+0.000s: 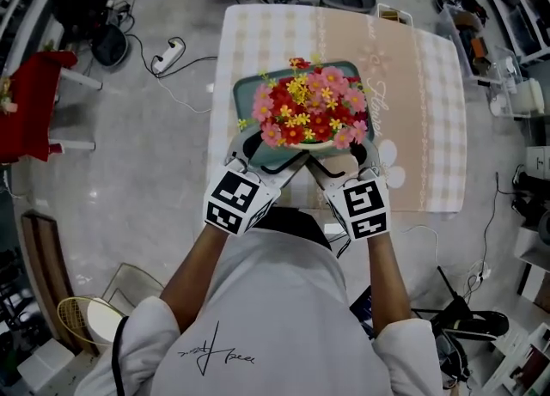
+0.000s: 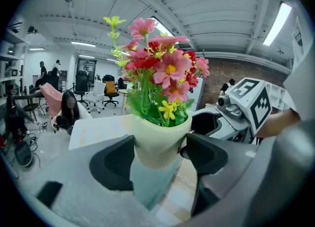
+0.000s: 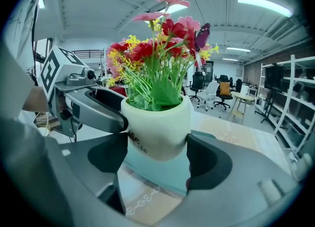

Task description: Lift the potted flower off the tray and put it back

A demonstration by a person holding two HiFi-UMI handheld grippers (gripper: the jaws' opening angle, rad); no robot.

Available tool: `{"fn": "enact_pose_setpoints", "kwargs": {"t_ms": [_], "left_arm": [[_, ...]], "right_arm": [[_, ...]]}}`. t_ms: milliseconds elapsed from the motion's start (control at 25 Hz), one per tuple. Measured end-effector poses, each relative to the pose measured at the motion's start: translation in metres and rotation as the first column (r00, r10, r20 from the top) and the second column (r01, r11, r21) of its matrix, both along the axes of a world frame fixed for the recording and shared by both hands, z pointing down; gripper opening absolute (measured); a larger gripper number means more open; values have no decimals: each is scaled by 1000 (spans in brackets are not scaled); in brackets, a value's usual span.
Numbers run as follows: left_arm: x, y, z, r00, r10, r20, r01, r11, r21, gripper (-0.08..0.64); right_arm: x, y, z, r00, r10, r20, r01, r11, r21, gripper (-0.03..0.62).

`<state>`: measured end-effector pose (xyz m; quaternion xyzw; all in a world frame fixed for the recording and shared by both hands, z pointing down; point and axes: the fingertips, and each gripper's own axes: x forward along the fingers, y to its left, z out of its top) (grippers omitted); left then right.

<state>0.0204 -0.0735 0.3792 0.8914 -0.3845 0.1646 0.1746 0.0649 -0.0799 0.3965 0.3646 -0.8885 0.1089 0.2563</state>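
Note:
A cream pot of pink, red and yellow flowers hangs just above the teal tray. Both grippers clamp it from opposite sides. In the left gripper view, my left gripper is shut on the pot's lower wall, with the tray beneath. My right gripper is shut on the pot too, its jaws pressing the printed side, and the tray lies below. From the head view the blooms hide the pot; the left gripper and the right gripper meet under them.
The tray rests on a table with a beige checked cloth, near its front left part. A red chair and cables lie on the floor to the left. Shelving stands at the right.

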Motion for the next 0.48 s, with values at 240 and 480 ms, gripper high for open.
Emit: {"fn": "enact_pose_setpoints", "kwargs": {"t_ms": [240,480], "left_arm": [[-10,10,-23,1000,-1,11,0,1000,22,325],[-18,15,-29,1000,-6,7,5,1000,30,324]], "right_arm": [[-11,9,-23,1000,-4,13,4,1000,21,387],[-18,13,-30,1000,-10,-1,10,1000,25,383]]}}
